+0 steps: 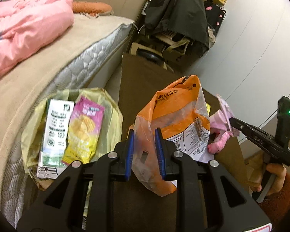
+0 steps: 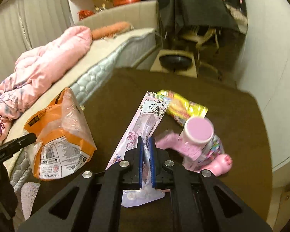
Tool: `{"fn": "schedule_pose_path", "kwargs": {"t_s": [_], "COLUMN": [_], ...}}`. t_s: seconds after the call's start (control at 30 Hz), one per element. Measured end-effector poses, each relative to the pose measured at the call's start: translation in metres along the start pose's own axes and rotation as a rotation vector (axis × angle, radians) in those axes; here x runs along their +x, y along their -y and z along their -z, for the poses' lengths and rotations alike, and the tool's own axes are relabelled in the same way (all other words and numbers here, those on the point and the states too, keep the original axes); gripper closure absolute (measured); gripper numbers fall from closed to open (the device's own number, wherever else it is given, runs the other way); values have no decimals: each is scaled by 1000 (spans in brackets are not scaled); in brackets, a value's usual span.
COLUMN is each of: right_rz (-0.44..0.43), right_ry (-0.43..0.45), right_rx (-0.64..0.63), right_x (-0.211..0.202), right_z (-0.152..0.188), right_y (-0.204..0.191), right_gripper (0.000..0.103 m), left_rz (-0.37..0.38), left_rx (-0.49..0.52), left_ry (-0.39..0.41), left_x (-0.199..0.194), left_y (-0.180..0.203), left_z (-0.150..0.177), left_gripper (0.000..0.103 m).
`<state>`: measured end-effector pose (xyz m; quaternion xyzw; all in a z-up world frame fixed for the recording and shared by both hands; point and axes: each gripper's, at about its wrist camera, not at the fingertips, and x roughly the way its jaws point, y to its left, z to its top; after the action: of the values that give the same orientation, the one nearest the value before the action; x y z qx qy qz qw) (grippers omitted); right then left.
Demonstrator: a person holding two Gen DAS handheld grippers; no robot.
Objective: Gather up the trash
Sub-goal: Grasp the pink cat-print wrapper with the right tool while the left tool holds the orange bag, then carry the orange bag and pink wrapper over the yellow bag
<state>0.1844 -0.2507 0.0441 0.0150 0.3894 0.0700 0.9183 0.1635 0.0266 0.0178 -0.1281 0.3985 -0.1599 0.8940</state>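
Observation:
My left gripper (image 1: 144,133) is shut on the clear edge of an orange "AIR CUSHION" bag (image 1: 176,114), held above the brown table (image 1: 143,81); the bag also shows in the right wrist view (image 2: 61,135). My right gripper (image 2: 147,141) is shut on a long pink-and-white wrapper (image 2: 145,119), lifted off the table; from the left wrist view the right gripper (image 1: 232,122) pinches that wrapper (image 1: 225,110). A trash bin with a yellow-green liner (image 1: 110,116) sits left of the table and holds a white carton (image 1: 56,133) and a pink-yellow chip packet (image 1: 83,133).
A yellow candy wrapper (image 2: 185,108), a pink-lidded tube (image 2: 199,131) and a pink plush toy (image 2: 222,162) lie on the table (image 2: 125,89). A bed (image 1: 54,58) with a pink quilt (image 1: 27,27) runs along the left. A chair with dark clothes (image 1: 177,13) stands behind.

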Motion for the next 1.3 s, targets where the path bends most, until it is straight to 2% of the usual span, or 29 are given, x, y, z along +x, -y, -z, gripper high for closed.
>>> {"fn": "schedule_pose_path", "kwargs": {"t_s": [0.23,0.4,0.67,1.17,1.3], "right_rz": [-17,-31,-51,-94,-119], "right_ry": [36,66,88,34,26], "right_rx": [-31,-63,-140,-217,-224], "right_x": [-19,-31,-33,3,9], "right_z": [-9,-15,-26,-31,-29], "right_y": [-11,-28,-79,-165,-179], "right_gripper": [95,95,95,95,95], "left_rz": [-21,-56,-131,-200,-208], "left_rx": [10,19,-8,-139,-145], "left_ry": [50,88,116,107,82], "left_x": [-18,-39,-67,-87,-81], "left_y": [0,-15,-66,-175,-189], "left_z": [-16,-24,-34,-21,-22], "left_gripper": [83,83,83,83,83]}}
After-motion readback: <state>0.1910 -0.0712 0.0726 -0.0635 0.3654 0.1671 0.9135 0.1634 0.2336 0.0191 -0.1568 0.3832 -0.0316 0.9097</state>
